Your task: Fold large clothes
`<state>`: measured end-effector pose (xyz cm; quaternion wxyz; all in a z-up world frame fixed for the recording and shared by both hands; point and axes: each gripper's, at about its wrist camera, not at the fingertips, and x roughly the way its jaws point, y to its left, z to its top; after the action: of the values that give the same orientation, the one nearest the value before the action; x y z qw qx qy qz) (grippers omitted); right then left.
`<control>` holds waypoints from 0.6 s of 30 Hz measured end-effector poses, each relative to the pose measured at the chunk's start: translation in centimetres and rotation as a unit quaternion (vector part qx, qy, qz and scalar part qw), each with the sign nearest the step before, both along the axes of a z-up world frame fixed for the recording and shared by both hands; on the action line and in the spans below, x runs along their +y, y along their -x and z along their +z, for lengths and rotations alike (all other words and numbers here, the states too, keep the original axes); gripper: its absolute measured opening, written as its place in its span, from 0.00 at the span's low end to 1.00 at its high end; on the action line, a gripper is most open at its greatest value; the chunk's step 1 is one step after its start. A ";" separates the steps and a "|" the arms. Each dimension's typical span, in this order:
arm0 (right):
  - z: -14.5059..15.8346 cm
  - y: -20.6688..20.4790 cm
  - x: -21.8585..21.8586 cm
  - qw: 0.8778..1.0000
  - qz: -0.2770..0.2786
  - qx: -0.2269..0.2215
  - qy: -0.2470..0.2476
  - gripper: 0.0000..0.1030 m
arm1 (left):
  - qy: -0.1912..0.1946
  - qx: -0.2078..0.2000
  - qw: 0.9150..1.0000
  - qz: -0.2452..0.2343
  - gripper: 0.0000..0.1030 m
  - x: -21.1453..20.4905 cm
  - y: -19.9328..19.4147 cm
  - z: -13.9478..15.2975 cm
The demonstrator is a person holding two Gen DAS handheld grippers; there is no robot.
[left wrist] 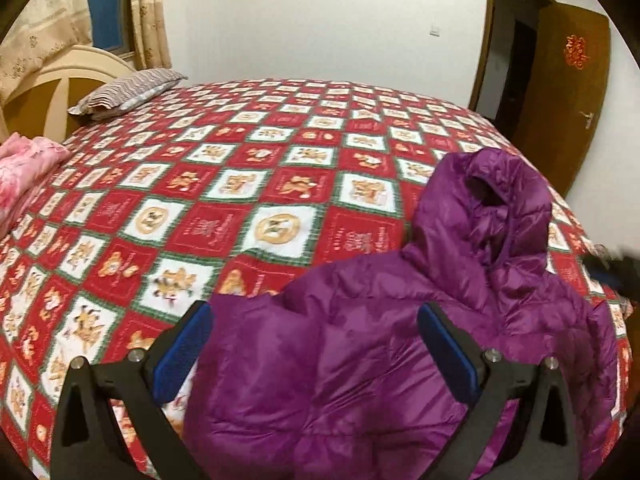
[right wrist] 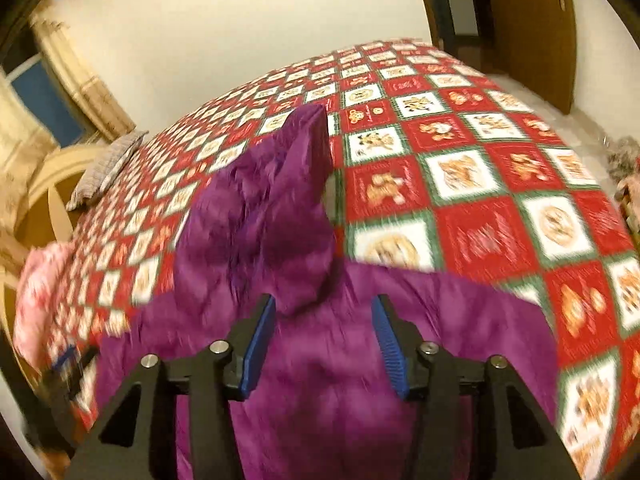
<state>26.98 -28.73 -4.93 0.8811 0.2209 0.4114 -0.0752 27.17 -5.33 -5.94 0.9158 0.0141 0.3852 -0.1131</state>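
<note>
A purple hooded puffer jacket (left wrist: 360,380) lies on the near part of the bed, its hood (left wrist: 492,200) standing up toward the far right. My left gripper (left wrist: 316,340) hovers over the jacket's body, jaws spread wide, and its blue pads (left wrist: 184,344) press on nothing. In the right wrist view the same jacket (right wrist: 460,320) spreads below, with a bunched part, apparently the hood (right wrist: 272,208), rising ahead. My right gripper (right wrist: 325,340) is open above the fabric, and the cloth shows in the gap without being pinched. This view is motion-blurred.
A red, white and green checked quilt (left wrist: 240,184) covers the bed. At the head end lie a striped pillow (left wrist: 128,92) and a pink folded blanket (left wrist: 24,176), beside a cream headboard (left wrist: 60,80). A brown door (left wrist: 572,92) stands open at the right.
</note>
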 end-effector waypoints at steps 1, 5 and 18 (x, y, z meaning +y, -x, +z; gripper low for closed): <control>0.0 -2.0 -0.6 1.000 -0.004 -0.001 -0.018 0.53 | 0.003 0.001 1.000 -0.004 1.00 -0.1 0.1 -0.3; 0.2 -7.5 -2.1 0.999 -0.034 -0.005 -0.035 0.58 | 0.011 0.008 1.000 -0.007 1.00 -0.1 0.3 -1.8; 1.2 -11.7 0.5 0.996 0.062 -0.058 0.031 0.05 | 0.008 -0.021 1.000 -0.019 1.00 -0.4 1.5 -1.6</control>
<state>38.70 -28.24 -3.76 0.9130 0.1715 0.3697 -0.0199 25.69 -5.69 -7.53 0.9212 0.0165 0.3650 -0.1337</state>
